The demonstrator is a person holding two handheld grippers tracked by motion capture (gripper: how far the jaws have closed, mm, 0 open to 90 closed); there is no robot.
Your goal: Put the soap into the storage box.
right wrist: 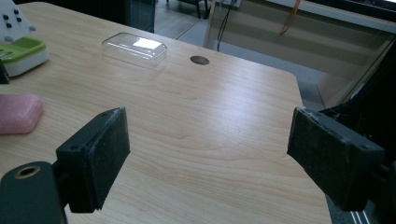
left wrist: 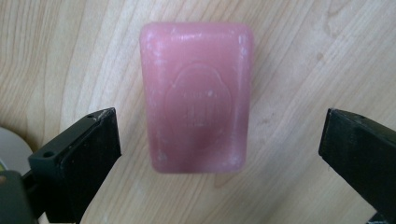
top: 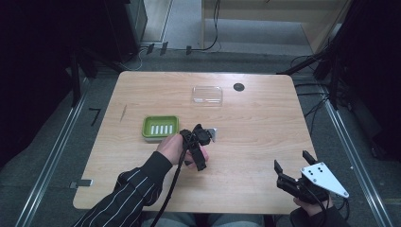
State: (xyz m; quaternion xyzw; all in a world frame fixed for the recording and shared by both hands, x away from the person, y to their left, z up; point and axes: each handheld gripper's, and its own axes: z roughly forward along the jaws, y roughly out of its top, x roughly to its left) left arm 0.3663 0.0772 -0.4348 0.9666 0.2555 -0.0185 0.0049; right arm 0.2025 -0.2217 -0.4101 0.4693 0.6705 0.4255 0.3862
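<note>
Pink rectangular soap bar point(left wrist: 196, 98) lies flat on the wooden table point(top: 265, 127), just right of the green slotted soap dish point(top: 160, 127). The left gripper point(left wrist: 219, 154) hovers above it, jaws wide apart, straddling it untouched. The approach looks done; next, lower and close squarely across the bar's narrow width. The right gripper point(right wrist: 210, 163) waits open at the near right.

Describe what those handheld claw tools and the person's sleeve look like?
Both are black with two blocky flat jaws. The right gripper carries a grey three-cornered plate with dark dots. A black cable trails from the left gripper. The sleeve is dark with thin white stripes.
</note>
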